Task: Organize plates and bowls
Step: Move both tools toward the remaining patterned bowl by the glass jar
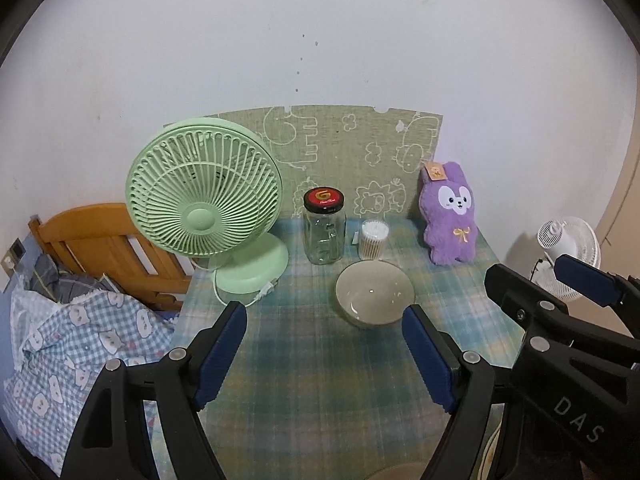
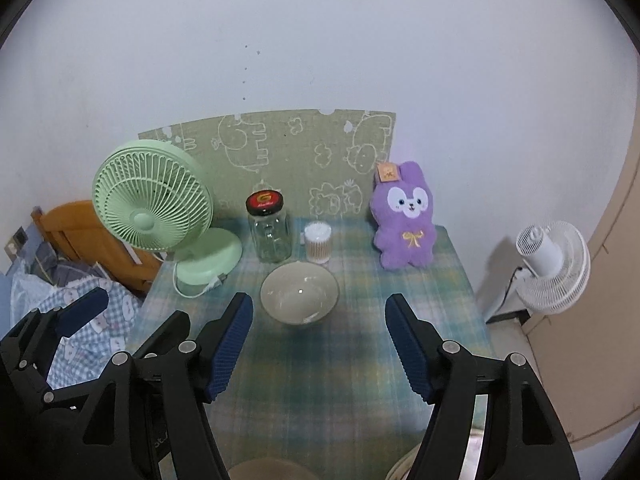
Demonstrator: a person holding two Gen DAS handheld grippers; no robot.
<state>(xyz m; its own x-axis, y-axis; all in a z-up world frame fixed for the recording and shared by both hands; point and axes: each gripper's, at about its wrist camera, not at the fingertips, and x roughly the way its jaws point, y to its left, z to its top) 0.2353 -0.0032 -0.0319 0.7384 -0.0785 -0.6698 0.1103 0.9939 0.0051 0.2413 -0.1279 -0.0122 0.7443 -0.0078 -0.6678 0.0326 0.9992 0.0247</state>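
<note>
A pale beige bowl (image 1: 374,294) (image 2: 299,294) stands upright and empty on the plaid-covered table (image 1: 320,392) (image 2: 320,380), ahead of both grippers. My left gripper (image 1: 324,354) hovers over the cloth short of the bowl, open, with nothing between its blue pads (image 1: 224,352). My right gripper (image 2: 320,350) is held beside it on the right, also open and empty; it shows in the left wrist view (image 1: 536,278). The left gripper (image 2: 128,316) shows at the lower left of the right wrist view. A beige rounded rim (image 2: 260,470) peeks in at the bottom edge, mostly hidden.
Behind the bowl stand a glass jar with a black lid (image 1: 325,228), a tub of cotton swabs (image 1: 374,240), a green desk fan (image 1: 204,204) and a purple plush bunny (image 1: 450,220). A bed with checked bedding (image 1: 80,340) lies left; a white fan (image 2: 554,266) stands right.
</note>
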